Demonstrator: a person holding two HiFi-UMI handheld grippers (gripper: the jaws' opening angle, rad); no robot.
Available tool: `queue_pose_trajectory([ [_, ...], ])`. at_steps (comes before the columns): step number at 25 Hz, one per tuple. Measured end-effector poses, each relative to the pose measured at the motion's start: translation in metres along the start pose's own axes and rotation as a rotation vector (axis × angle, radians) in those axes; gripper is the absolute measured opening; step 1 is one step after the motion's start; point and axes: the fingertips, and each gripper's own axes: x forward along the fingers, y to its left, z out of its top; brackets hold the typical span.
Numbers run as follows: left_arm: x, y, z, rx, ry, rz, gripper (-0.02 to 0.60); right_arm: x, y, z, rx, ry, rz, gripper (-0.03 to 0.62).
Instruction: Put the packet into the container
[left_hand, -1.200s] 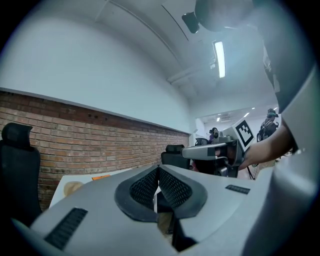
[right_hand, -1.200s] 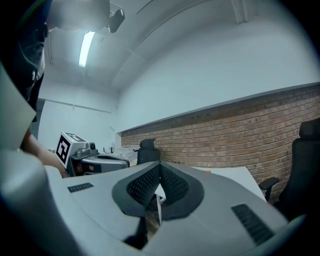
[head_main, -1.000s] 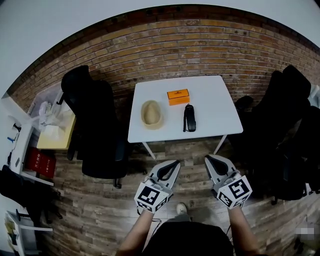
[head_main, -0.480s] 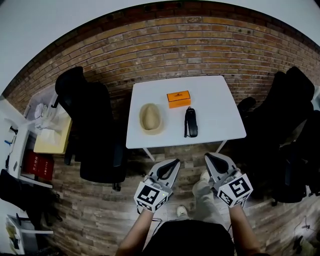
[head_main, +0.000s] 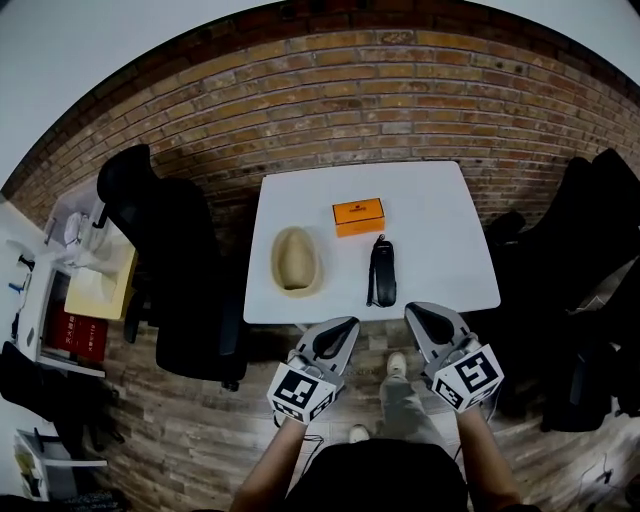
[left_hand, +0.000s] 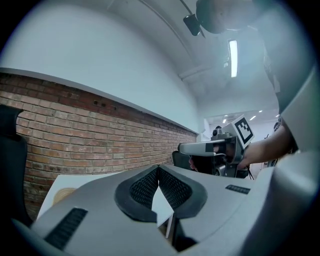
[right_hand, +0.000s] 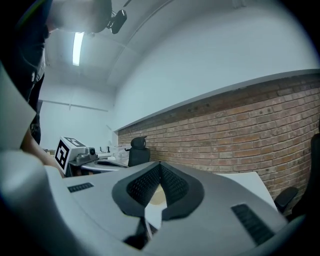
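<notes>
On the white table (head_main: 440, 230), the orange packet (head_main: 358, 216) lies just beside the tan container (head_main: 296, 260), apart from the left gripper (head_main: 348, 324) and right gripper (head_main: 414, 312), both closed on nothing.

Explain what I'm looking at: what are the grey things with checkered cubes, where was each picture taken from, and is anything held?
There is no robot: a person holds a two-jaw gripper in each hand, and the marker cubes belong to them. The downward picture comes from a camera on the person's head; the left gripper shows at its left, the right gripper at its right. The other two come from cameras riding on each gripper, looking along its jaws. Both pairs of jaws are shut on nothing. Ahead, a white table bears an orange packet, a tan oval container and a slim black item, all lying apart. Nothing is held.
</notes>
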Motion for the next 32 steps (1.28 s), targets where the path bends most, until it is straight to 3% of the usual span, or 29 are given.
queue_pose_trajectory([
  [17, 0.134, 0.092, 0.033, -0.012, 0.0, 0.102, 0.008, 0.108, -0.144, 0.025, 0.018, 0.013, 0.118, 0.0],
  [26, 0.172, 0.113, 0.039, -0.009, 0.016, 0.164, 0.008, 0.137, -0.183, 0.022, 0.03, 0.028, 0.21, 0.0],
  [32, 0.176, 0.126, 0.036, -0.013, 0.03, 0.214, 0.008, 0.148, -0.184, 0.014, 0.0, 0.053, 0.276, 0.0],
])
